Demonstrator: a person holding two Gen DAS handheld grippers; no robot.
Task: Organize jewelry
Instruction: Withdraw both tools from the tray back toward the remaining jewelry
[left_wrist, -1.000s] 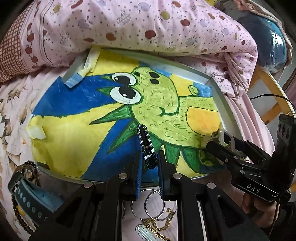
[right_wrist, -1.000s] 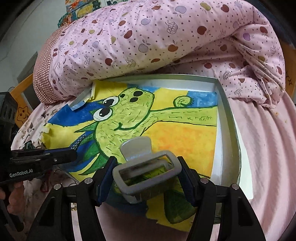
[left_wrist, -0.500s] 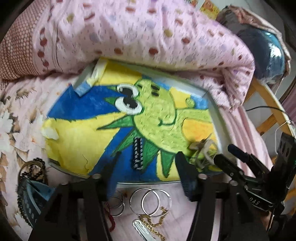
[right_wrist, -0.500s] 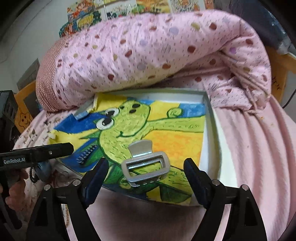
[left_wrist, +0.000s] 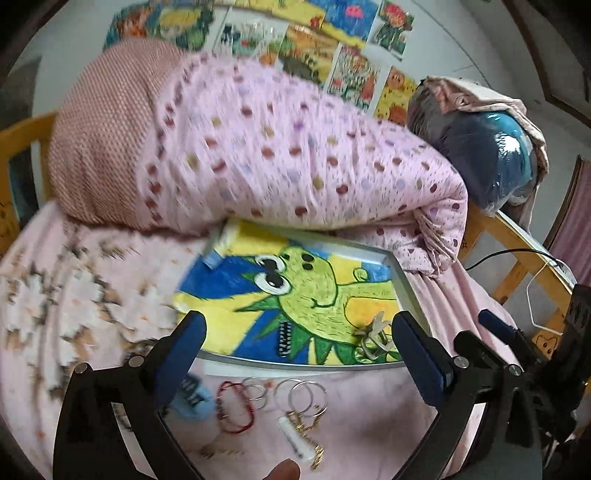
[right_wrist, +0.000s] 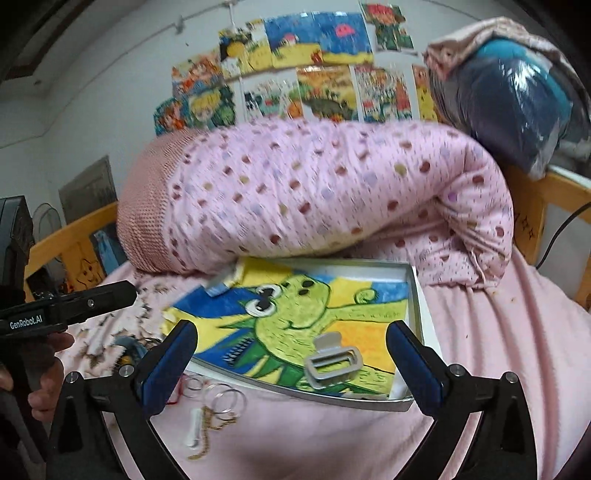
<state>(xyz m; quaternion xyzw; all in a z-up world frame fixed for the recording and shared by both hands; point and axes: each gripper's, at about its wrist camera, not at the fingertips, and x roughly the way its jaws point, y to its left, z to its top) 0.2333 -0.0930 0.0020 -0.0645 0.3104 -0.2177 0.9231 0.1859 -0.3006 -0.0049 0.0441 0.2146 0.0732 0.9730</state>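
Left gripper (left_wrist: 299, 350): jaws now standing spread wide and empty; a second ago they were pinching the black comb clip.
Right gripper (right_wrist: 290, 354): jaws likewise gaping with nothing between them; a second ago they were gripping the grey clasp.
Black comb clip (left_wrist: 283, 338): now lying free in the tray, on the blue and green of the drawing.
Grey clasp (right_wrist: 332, 360): now resting in the tray near its front right corner.
Tray (right_wrist: 415, 291): sitting on the pink bedsheet (right_wrist: 498, 350), its far edge tucked under the rolled quilt (right_wrist: 314, 192).
Views: both cameras are showing more wall and quilt than before.
Loose rings (left_wrist: 306, 395): lying on the sheet just in front of the tray.
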